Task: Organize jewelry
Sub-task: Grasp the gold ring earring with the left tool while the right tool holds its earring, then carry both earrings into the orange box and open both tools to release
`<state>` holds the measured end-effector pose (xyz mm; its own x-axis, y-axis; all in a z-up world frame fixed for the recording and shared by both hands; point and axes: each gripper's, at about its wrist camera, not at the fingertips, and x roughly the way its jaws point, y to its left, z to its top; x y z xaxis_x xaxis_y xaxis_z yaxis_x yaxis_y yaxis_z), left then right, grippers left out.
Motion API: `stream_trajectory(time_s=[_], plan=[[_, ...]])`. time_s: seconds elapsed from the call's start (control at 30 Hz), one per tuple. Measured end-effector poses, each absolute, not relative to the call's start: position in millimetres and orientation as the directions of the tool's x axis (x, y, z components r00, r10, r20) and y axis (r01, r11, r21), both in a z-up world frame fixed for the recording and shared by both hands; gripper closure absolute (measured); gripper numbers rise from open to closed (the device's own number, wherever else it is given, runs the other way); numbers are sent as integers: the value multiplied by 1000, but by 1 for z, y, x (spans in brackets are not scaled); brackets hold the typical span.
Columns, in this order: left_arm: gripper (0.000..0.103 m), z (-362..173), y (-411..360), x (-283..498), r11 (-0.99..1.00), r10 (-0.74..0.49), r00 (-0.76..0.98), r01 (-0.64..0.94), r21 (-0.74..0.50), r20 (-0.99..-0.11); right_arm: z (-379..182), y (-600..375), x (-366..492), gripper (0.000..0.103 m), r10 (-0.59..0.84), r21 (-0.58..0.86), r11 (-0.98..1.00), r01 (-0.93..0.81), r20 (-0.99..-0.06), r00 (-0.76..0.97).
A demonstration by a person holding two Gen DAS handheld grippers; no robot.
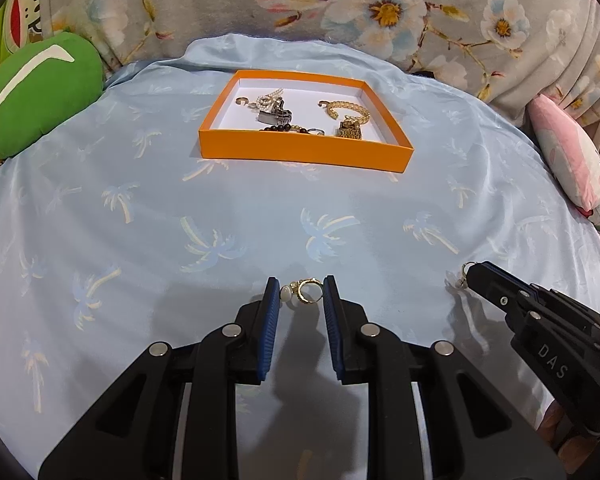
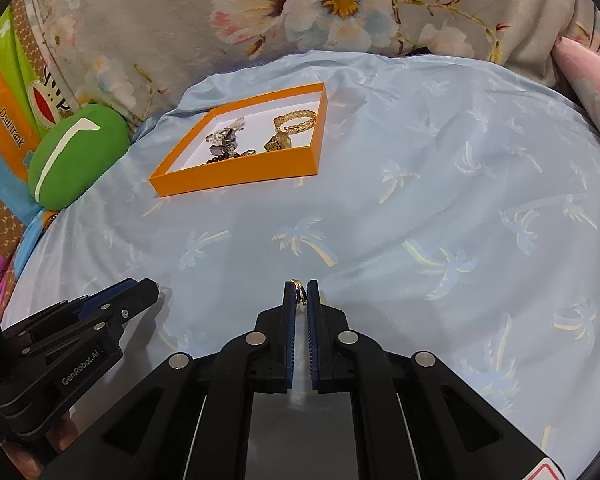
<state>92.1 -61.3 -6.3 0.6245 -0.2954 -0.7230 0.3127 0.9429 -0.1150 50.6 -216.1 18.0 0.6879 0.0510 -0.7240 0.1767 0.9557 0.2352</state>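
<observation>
My left gripper (image 1: 301,292) is shut on a gold ring with white stones (image 1: 306,294), held just above the light blue cloth (image 1: 260,208) so that it casts a shadow. My right gripper (image 2: 299,286) is shut on a small gold earring (image 2: 298,291). In the left wrist view its hoop (image 1: 464,270) pokes out of the tip. Farther back lies the orange box (image 1: 304,152), open. It holds a gold chain bracelet (image 1: 346,110), a gold mesh piece (image 1: 349,128), pearls (image 1: 268,98), a silver piece (image 1: 274,114) and dark beads (image 1: 278,129). The two grippers sit side by side, the left gripper (image 2: 148,288) at the right one's left.
A green cushion (image 1: 40,92) lies at the cloth's left edge and a pink cushion (image 1: 576,168) at its right. Grey floral fabric (image 1: 340,0) rises behind the box. A colourful printed bag (image 2: 4,112) stands far left.
</observation>
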Motion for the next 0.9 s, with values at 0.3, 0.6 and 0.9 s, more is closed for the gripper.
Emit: stream_trajectory(time_s=[0.3,0.6,0.9], plan=[[82,0,-64,94,941,-298,634,320,-109,-713,28,-216,54,98,69,249,955,159,-710,701],[82,14,-66,109,941,-298,661,324,-95,-689,40,-214,73,98,63,230,963,140,-697,714],[82,32,-69,147,950,-275,706,305,-71,-653,54,-214,116,98,49,199,973,118,-673,738]])
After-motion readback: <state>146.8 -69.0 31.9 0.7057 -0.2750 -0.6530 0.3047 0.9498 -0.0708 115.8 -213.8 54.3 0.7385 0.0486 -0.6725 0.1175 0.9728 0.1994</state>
